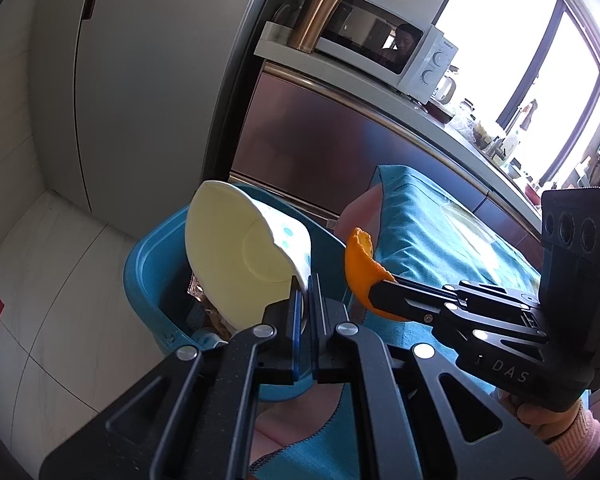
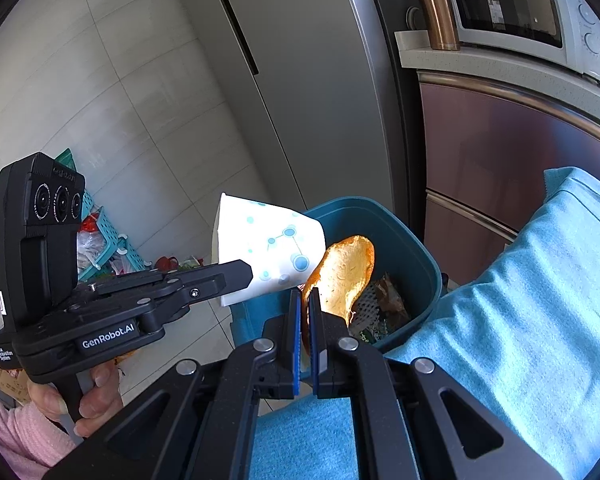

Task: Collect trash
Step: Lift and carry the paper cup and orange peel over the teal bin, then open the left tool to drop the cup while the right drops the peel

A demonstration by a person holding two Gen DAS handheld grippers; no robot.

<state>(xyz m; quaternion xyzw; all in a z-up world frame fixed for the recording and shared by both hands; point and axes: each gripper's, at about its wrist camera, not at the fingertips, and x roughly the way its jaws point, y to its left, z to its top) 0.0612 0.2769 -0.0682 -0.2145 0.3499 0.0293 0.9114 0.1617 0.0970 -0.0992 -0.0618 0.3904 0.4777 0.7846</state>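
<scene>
The left gripper [image 1: 305,294] has its fingers pinched on the wall of a flattened paper cup [image 1: 240,256], held over the blue trash bin [image 1: 148,280]. The right gripper [image 2: 309,308] grips an orange peel [image 2: 342,270] between its fingers, above the bin's open mouth. Wrappers [image 2: 384,300] lie inside the bin, beside the teal-covered table [image 2: 520,300]

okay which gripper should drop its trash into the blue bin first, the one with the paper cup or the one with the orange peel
Probably right. The right gripper holds the orange peel over the open bin; the left gripper holds the paper cup nearer the bin's rim.
</scene>
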